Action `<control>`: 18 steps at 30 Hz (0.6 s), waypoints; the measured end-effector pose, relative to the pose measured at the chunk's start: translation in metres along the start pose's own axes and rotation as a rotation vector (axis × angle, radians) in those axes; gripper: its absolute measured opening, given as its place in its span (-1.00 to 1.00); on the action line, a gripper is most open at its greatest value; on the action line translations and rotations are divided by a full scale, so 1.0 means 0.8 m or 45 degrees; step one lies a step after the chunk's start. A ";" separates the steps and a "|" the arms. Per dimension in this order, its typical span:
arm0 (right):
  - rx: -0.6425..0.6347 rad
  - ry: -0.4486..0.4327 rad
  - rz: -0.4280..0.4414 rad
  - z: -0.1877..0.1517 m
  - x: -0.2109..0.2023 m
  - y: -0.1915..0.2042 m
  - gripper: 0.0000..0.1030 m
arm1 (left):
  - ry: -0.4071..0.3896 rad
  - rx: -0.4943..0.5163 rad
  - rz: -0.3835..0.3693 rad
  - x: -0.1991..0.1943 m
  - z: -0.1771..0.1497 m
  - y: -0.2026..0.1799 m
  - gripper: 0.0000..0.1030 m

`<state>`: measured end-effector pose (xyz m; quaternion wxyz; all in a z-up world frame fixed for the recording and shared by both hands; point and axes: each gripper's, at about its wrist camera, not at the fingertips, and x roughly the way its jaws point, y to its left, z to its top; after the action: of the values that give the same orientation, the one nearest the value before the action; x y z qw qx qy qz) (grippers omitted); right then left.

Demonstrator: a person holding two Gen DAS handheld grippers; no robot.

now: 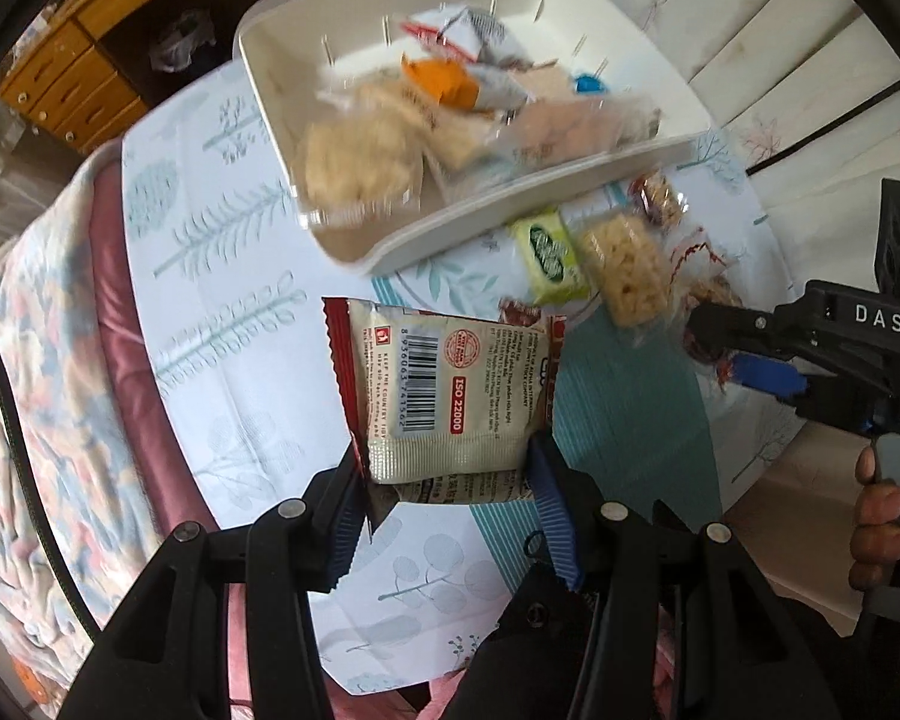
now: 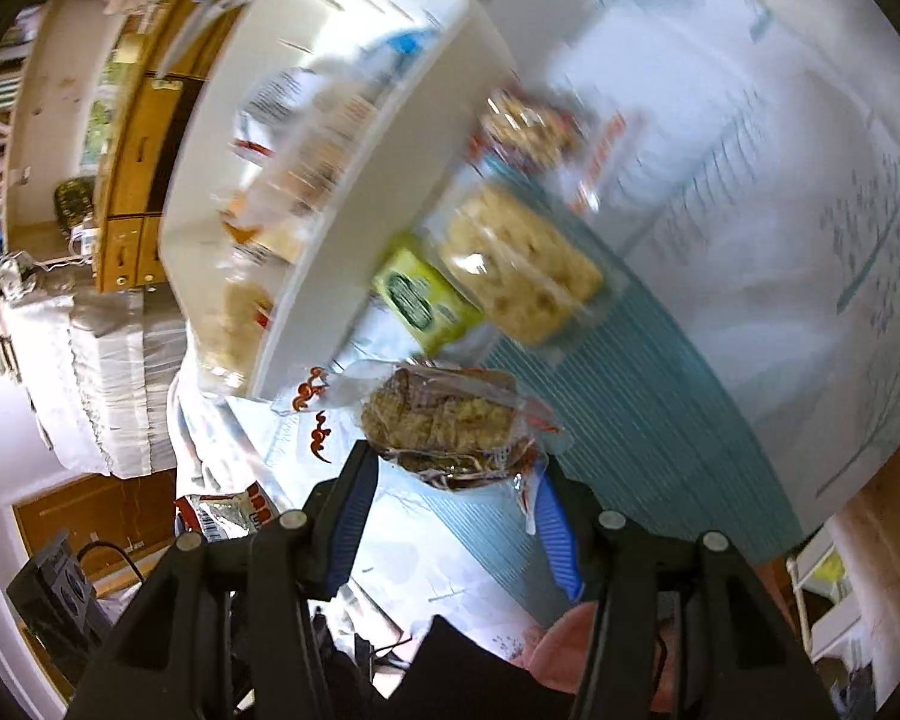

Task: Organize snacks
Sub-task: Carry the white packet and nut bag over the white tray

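1. Left gripper point(image 1: 444, 480): fingers clamped on the bottom edge of a cream sachet point(image 1: 444, 384), held up in the air just short of the white tray point(image 1: 510, 204).
2. Right gripper point(image 2: 456, 492): fingers clamped on a clear-wrapped oat bar point(image 2: 444, 426), also lifted, just beside the tray's near corner.
3. Handling guess: both are light and crinkly. The sachet is floppy, so grab the sealed seam. The bar is crumbly, so pinch its wrapper end and don't crush the middle.
4. The tray's already loaded: rice cakes point(image 1: 360, 162), an orange packet point(image 1: 444, 81) and a few more packets.
5. Loose beside the tray on the leafy cloth point(image 1: 210, 276): a green pack point(image 1: 549, 255) and a rice bar point(image 1: 627, 276).
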<state>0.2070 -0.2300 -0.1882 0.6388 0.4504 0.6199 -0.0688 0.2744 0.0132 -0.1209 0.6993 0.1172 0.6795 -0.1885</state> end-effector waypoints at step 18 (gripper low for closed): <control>-0.321 -0.278 0.026 0.057 -0.047 0.081 0.00 | -0.212 -0.044 0.009 -0.051 0.090 0.001 -0.03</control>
<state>0.2738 -0.2404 -0.1323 0.7545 0.3627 0.5460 -0.0326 0.3396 -0.0119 -0.0770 0.7561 0.0916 0.6216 -0.1834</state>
